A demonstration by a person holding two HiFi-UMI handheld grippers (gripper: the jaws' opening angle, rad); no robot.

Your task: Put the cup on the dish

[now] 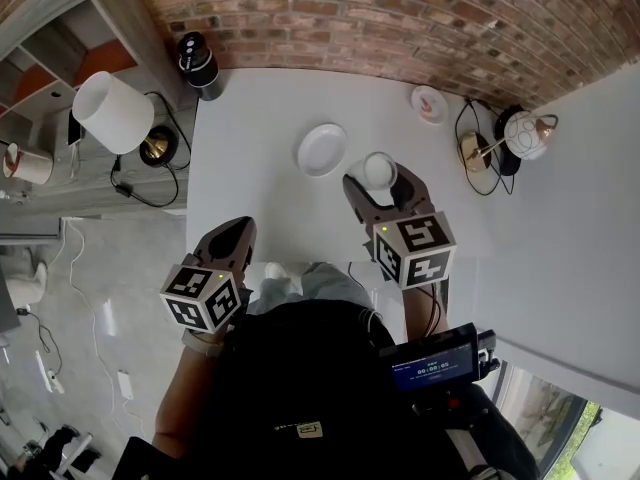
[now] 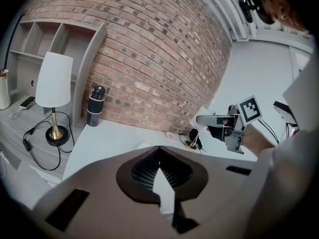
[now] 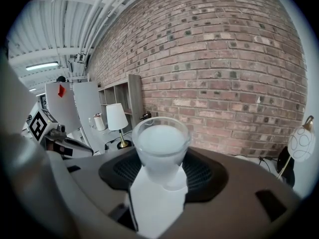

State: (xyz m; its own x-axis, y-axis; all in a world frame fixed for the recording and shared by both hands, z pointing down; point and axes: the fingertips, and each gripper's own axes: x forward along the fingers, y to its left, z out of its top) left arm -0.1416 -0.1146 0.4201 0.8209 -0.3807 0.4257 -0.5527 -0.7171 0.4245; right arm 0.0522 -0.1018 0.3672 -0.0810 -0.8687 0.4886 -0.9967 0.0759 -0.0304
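Gripping a small frosted white cup (image 3: 161, 144), the right claw (image 1: 381, 178) has its jaws clenched on the cup's sides, rim up. The cup sits just to the right of the round white ceramic dish (image 1: 322, 149) on the white table (image 1: 250, 138), near it but not over it. Can't tell if the cup's base is clear of the table.

The left claw (image 2: 159, 152) is clenched on nothing, low at the near table edge, well apart from both.

Risks, as judged:
- Smooth tapered wall could slide in the jaws if the claw tilts.
- Base landing on the dish's raised rim would leave the cup tilted, and it could tip on release.
- The light dish may skid if nudged sideways.
- A smaller round dish with a red mark (image 1: 429, 104) near the far edge could be taken as the target.
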